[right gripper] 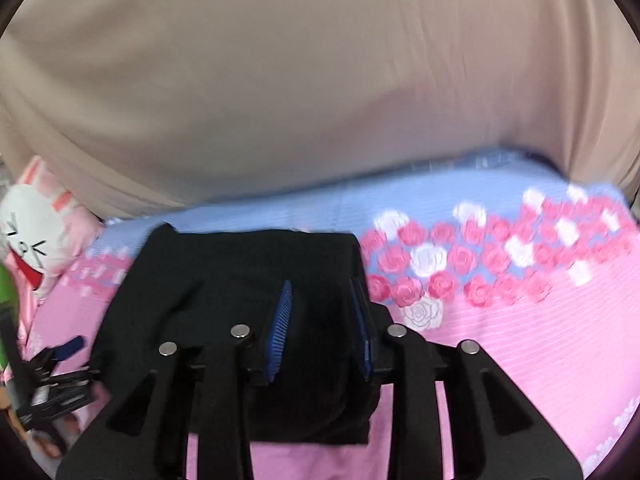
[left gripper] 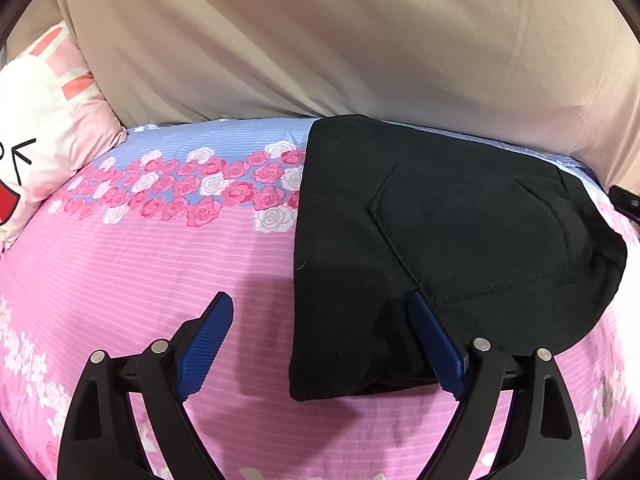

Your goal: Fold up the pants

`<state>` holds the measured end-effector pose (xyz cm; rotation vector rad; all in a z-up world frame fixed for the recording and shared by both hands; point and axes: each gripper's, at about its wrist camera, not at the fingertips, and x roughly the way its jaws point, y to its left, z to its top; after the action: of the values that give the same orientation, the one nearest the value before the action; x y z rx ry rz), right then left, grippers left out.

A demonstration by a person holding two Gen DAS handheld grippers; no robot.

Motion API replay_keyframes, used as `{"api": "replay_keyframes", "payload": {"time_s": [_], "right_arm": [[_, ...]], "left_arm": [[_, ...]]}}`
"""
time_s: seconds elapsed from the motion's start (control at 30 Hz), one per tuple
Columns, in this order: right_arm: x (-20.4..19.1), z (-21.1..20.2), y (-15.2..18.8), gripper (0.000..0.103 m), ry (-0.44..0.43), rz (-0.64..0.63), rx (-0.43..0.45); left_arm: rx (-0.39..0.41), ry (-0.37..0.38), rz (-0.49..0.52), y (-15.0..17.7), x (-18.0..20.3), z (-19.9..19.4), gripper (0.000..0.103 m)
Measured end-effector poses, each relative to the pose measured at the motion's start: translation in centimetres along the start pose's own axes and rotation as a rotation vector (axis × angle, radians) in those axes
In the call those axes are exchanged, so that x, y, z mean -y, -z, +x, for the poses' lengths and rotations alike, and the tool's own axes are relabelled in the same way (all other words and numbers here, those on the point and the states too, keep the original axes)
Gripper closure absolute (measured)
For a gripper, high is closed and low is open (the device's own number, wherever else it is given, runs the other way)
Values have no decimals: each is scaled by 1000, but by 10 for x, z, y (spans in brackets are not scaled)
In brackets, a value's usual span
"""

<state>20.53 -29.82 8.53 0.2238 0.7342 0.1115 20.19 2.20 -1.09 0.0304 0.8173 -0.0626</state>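
pants [left gripper: 440, 240] folded on bed | left gripper [left gripper: 320, 308] released beside edge | right gripper [right gripper: 320, 292] released above

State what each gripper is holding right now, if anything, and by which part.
Nothing is held. The left gripper is wide open, straddling the near left corner of the folded black pants. The right gripper is open, with the pants' right edge between its fingers, unclamped.

left tool [left gripper: 320, 308] spread wide | folded black pants [left gripper: 440, 240] on bedsheet [left gripper: 140, 264]

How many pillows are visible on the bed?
1: a pink-and-white cartoon pillow at the bed's far left, beside the beige curtain, left of the folded black pants. Others may lie out of frame.
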Motion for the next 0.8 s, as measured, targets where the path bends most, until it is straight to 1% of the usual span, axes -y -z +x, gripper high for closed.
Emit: {"api": "replay_keyframes", "payload": {"time_s": [0.07,0.1,0.17,0.2,0.23,0.27,0.3,0.4,0.5,0.6,0.73,0.8], "right_arm": [[-2,35,15,75,62,-53,-127],[-1,49,22,75,93,-68,-170],[-5,39,25,74,106,-63,-126],[-6,32,24,66,97,-50,-113],[-6,21,22,43,69,-29,-88],[-4,16,23,30,60,-13,-69],[-1,14,25,25,70,-2,-67],[8,25,36,26,65,28,-112],[12,33,52,26,48,51,-133],[10,34,55,26,41,71,-124],[3,11,56,25,79,59,-62],[2,11,58,22,76,61,-67]], "left_arm": [[2,-5,1,0,1,0,16],[2,-1,0,1,1,0,16],[3,-5,0,1,2,-1,16],[6,-9,5,2,2,-1,16],[4,-9,8,2,2,-1,16],[-1,-4,3,2,1,0,16],[-3,-1,0,1,0,0,16],[-4,6,-1,1,-1,-1,16],[2,-2,7,2,1,-1,16],[6,-8,13,2,2,-1,16],[8,-9,12,3,2,0,16],[10,-13,13,3,2,-1,16]]}}
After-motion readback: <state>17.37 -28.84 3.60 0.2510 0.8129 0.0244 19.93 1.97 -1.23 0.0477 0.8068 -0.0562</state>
